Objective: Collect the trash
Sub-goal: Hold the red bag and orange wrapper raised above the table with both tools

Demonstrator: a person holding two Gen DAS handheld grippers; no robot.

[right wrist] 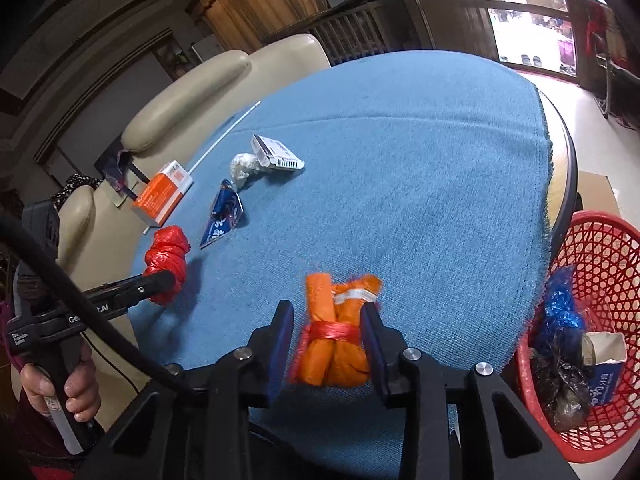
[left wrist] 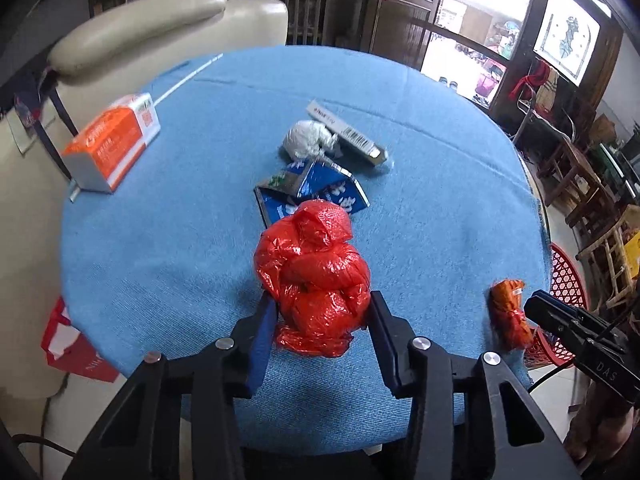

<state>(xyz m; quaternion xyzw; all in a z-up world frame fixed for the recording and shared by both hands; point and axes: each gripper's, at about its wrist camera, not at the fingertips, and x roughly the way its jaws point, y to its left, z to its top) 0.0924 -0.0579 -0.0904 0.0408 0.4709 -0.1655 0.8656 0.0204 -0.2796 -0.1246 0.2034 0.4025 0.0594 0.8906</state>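
Observation:
A knotted red plastic bag (left wrist: 314, 276) lies on the blue tablecloth (left wrist: 180, 240); my left gripper (left wrist: 323, 308) has a finger on each side of it, touching its lower part. The bag also shows in the right wrist view (right wrist: 168, 258). An orange bundle tied with red string (right wrist: 334, 332) sits between the fingers of my right gripper (right wrist: 326, 328), which press its sides; it also shows in the left wrist view (left wrist: 508, 312). Further back lie a blue wrapper (left wrist: 312, 190), a white crumpled wad (left wrist: 306, 138) and a small barcoded box (left wrist: 346, 134).
An orange-and-white carton (left wrist: 112, 148) lies at the table's left edge. A red mesh basket (right wrist: 592, 320) with a blue bag, dark bag and carton stands on the floor to the right. Cream chairs (left wrist: 140, 28) stand behind the table.

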